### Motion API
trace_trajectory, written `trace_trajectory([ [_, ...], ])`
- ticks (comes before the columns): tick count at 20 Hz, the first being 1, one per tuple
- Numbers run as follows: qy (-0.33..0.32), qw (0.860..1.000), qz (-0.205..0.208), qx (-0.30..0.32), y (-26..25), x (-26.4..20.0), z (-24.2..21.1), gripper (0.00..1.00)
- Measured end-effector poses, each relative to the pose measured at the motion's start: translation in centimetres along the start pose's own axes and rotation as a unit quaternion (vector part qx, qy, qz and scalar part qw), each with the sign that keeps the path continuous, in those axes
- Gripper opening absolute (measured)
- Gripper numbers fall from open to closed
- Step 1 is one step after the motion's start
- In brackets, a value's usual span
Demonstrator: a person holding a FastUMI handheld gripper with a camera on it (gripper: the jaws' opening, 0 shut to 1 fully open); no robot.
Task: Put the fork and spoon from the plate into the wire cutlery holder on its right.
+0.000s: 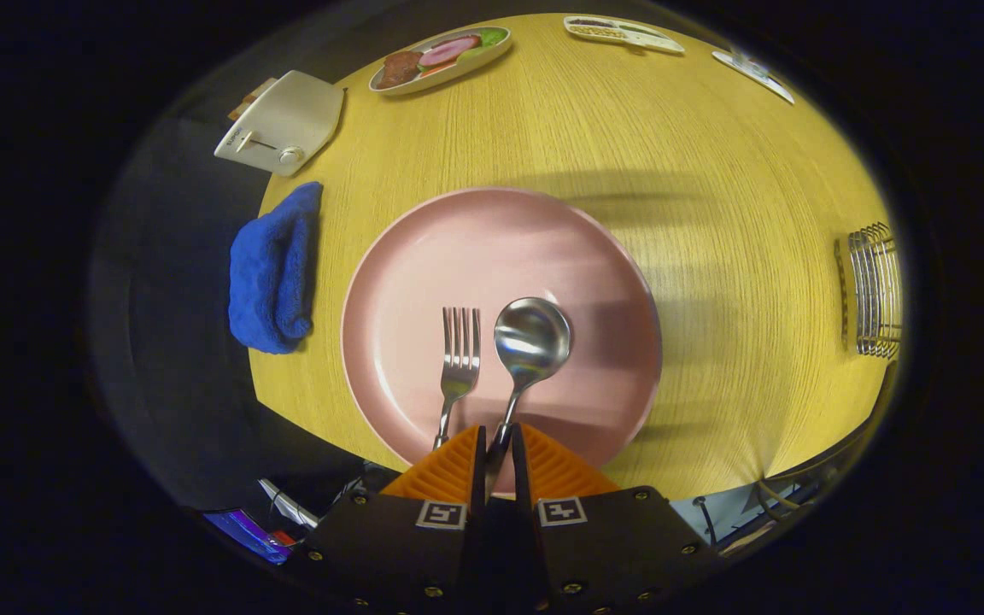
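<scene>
gripper view: claw (pixel 499 444) clamped on the spoon (pixel 529 346) handle, both fingers pressing it | spoon bowl and fork (pixel 459 363) lie side by side on the pink plate (pixel 424 256), fork left | wire cutlery holder (pixel 872 290) stands far right on the wooden surface (pixel 714 171) | blue cloth (pixel 274 269) left of plate

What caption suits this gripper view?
Gripper jaws closed on the spoon handle, fork alongside on the pink plate.

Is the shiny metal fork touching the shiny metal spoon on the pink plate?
Apart. In the gripper view, pink plate shows between the metal fork and metal spoon. The gripper fingers close around the spoon's handle.
</scene>
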State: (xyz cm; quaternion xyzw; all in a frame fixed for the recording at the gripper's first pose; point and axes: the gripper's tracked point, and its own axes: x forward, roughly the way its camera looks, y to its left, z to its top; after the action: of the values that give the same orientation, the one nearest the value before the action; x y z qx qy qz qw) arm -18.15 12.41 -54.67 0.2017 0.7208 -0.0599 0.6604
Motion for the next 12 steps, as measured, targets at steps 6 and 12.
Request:
trace_trajectory([
  [6, 0.010, 1.000, -0.013, 0.005, -0.1, 0.6, 0.0, 0.17],
  [12, 0.011, 1.000, -0.024, 0.004, 0.0, 0.6, 0.6, 0.17],
])
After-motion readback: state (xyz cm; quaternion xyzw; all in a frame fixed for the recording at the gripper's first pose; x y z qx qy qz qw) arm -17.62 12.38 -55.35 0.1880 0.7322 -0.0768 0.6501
